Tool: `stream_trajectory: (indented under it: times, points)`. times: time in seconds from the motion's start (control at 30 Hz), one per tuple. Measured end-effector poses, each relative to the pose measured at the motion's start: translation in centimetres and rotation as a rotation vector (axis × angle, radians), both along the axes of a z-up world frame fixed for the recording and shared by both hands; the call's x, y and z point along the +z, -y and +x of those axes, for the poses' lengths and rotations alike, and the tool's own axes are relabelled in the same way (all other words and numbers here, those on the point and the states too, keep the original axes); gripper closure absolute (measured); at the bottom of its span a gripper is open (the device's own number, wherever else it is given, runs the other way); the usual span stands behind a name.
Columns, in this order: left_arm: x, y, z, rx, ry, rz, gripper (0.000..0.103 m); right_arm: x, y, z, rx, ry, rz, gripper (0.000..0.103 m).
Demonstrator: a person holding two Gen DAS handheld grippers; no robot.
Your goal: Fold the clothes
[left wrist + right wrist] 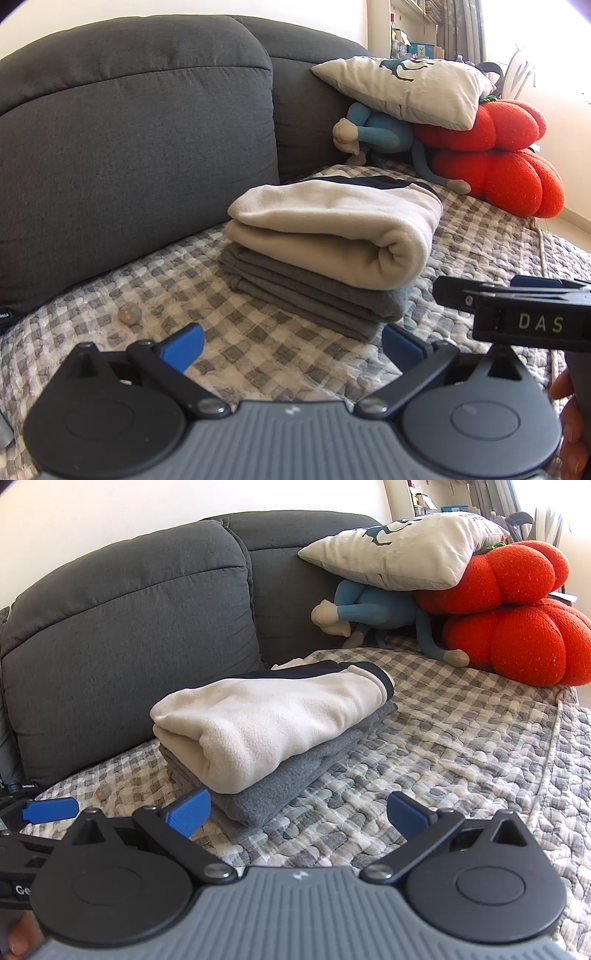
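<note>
A folded cream fleece garment (332, 229) lies on top of a folded grey garment (317, 299) in a neat stack on the checked sofa cover (207, 280). The stack also shows in the right wrist view, cream garment (266, 723) over grey garment (280, 790). My left gripper (293, 347) is open and empty, just in front of the stack. My right gripper (299, 812) is open and empty, in front of the stack's right corner. The right gripper's body (528, 314) shows at the right of the left wrist view. A left fingertip (50, 810) shows at the left of the right wrist view.
The dark grey sofa back (136, 140) rises behind the stack. A white pillow (406, 88), a blue plush toy (373, 136) and red pumpkin cushions (495, 155) sit at the far right. A small round pebble-like object (130, 314) lies on the cover to the left.
</note>
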State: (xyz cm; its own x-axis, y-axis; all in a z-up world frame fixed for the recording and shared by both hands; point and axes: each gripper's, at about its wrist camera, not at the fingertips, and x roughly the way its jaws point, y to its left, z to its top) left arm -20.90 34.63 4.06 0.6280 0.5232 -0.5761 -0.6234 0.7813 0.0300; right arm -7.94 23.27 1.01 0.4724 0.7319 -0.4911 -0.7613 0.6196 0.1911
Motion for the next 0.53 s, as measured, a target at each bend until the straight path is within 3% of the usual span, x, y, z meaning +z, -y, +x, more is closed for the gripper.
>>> stream_trajectory:
  times: [0.53]
  points:
    - [0.01, 0.07, 0.01, -0.006, -0.004, -0.001, 0.0, -0.08, -0.06, -0.02, -0.002, -0.001, -0.003, 0.0]
